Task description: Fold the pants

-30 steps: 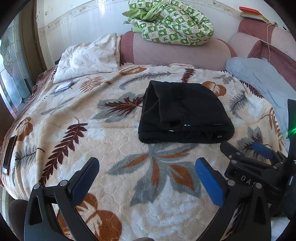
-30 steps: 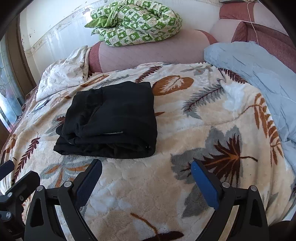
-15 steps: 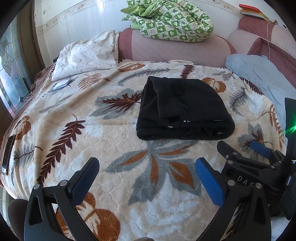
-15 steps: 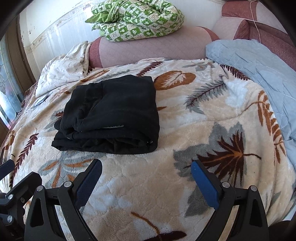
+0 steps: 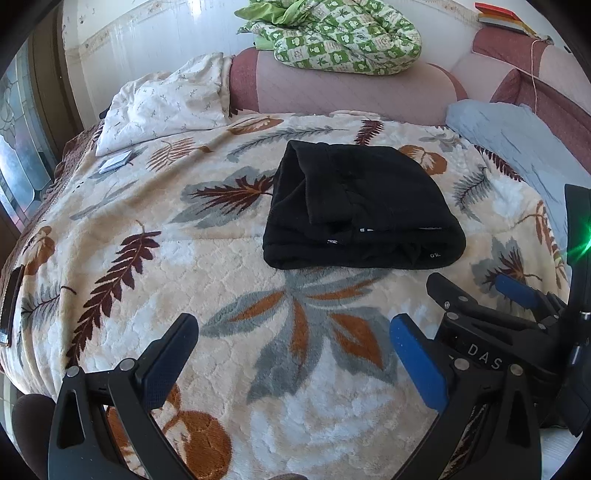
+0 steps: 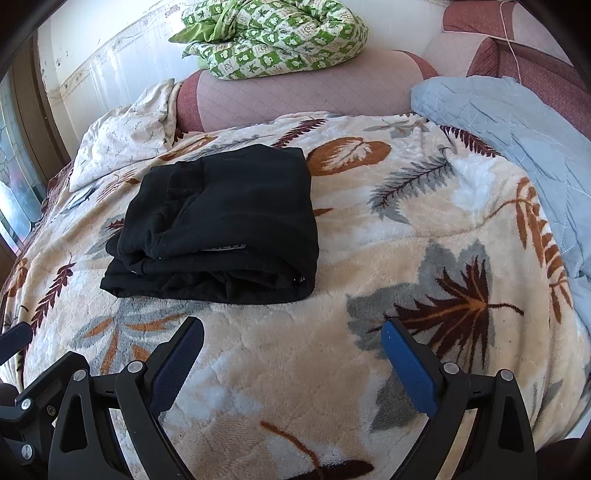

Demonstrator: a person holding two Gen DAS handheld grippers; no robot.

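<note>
On the leaf-print blanket [image 5: 155, 280] the black pants [image 5: 354, 210] lie folded in a compact stack, mid-bed; my left gripper [image 5: 293, 339] hovers short of them, jaws spread, empty; my right gripper [image 6: 291, 343] likewise released, holding nothing.

Folded pants [image 5: 354, 206] lie mid-bed on blanket [image 5: 207, 288]. Behind: headboard [image 5: 351, 92] w/ quilt [image 5: 343, 33] on top. Pillow [image 5: 162, 107] back-left, bedspread [image 5: 517, 147] right.
</note>
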